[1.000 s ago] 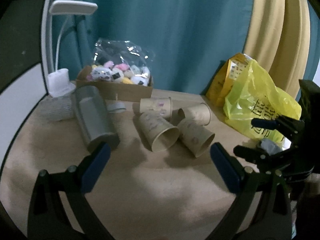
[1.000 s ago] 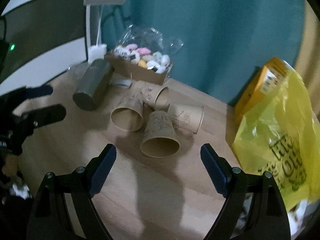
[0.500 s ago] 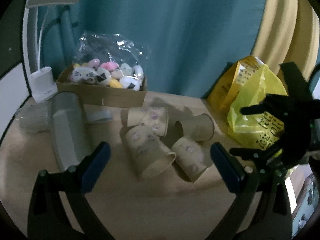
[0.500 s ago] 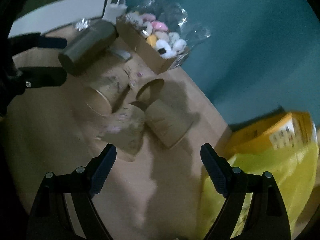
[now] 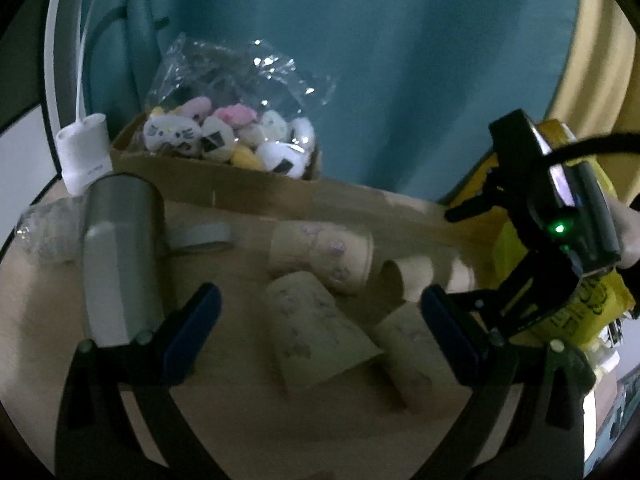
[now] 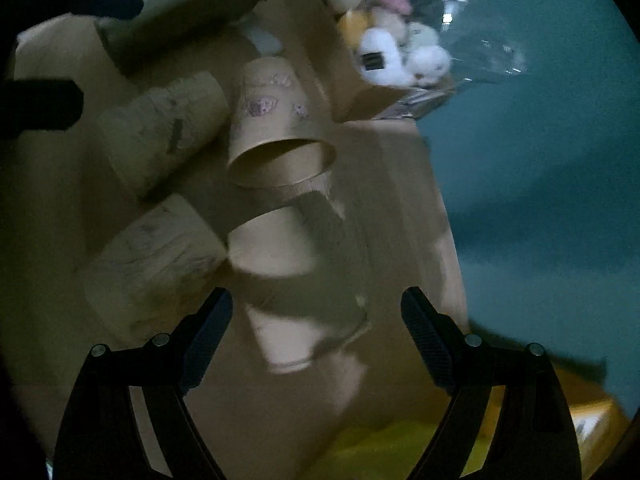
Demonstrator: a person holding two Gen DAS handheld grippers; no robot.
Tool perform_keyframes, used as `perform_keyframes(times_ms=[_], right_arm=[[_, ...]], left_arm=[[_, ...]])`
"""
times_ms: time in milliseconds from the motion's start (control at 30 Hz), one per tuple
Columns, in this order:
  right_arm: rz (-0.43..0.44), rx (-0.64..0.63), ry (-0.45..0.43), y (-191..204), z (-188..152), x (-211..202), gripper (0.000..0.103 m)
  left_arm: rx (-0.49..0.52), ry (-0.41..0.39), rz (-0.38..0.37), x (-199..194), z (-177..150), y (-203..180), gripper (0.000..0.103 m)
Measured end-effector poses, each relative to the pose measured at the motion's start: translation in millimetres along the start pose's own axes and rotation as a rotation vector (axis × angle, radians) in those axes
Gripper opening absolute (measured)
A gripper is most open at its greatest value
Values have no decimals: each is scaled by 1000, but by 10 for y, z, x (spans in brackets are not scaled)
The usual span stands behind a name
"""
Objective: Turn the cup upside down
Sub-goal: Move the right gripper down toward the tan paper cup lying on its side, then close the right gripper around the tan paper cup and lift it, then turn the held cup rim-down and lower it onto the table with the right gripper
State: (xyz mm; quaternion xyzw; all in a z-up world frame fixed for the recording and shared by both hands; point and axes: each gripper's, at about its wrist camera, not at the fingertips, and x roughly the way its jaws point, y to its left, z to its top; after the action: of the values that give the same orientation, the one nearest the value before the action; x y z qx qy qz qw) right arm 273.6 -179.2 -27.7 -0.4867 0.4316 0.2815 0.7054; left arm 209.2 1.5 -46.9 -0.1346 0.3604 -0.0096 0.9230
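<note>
Several brown paper cups lie on their sides in a cluster on the wooden table [image 5: 248, 432]. In the left wrist view the nearest cup [image 5: 316, 332] lies just beyond my open left gripper [image 5: 320, 336], with others behind it [image 5: 320, 252] and to the right [image 5: 412, 280]. My right gripper [image 6: 316, 332] is open and tilted, close over a blurred cup [image 6: 288, 280] lying between its fingers. Another cup [image 6: 276, 128] lies beyond it with its mouth towards me. The right gripper also shows in the left wrist view [image 5: 472, 252].
A grey metal tumbler [image 5: 116, 256] lies on its side at the left. A cardboard box of plush toys [image 5: 224, 152] stands at the back, a white lamp base [image 5: 84, 156] beside it. A yellow plastic bag [image 5: 580, 308] sits at the right. Teal curtain behind.
My right gripper has rolled and moved in close over the cups from the right. My left gripper has moved nearer to the cups. Both stay open.
</note>
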Motion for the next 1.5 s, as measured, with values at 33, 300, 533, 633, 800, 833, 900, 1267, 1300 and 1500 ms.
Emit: perform_keyframes(times_ms=[33, 300, 533, 633, 800, 833, 900, 1267, 1300, 1500], right_arm=[[13, -14, 8, -10, 21, 56, 88], [101, -41, 91, -85, 125, 460, 63], [91, 6, 7, -204, 113, 273, 61], [102, 14, -47, -153, 114, 135, 61], [104, 27, -133, 12, 82, -147, 61], [105, 28, -148, 51, 75, -203, 61], [100, 31, -189, 139, 62, -335, 61], [117, 93, -389, 725, -191, -1012, 61], [114, 98, -406, 783, -204, -1049, 61], [106, 129, -446, 1132, -259, -1153, 61]], left_arm=[[-2, 4, 4, 33, 1, 17, 101], [-23, 28, 15, 196, -22, 71, 101], [-17, 36, -16, 254, 4, 21, 101], [-8, 33, -44, 235, 19, -59, 101], [5, 15, -107, 142, 55, -189, 101], [-1, 16, -124, 124, 60, -199, 101], [-14, 14, -163, 84, 70, -218, 101], [-9, 20, -306, -375, -48, -396, 100], [-11, 32, -325, -431, -94, -416, 100], [29, 36, -352, -737, -348, -506, 84]])
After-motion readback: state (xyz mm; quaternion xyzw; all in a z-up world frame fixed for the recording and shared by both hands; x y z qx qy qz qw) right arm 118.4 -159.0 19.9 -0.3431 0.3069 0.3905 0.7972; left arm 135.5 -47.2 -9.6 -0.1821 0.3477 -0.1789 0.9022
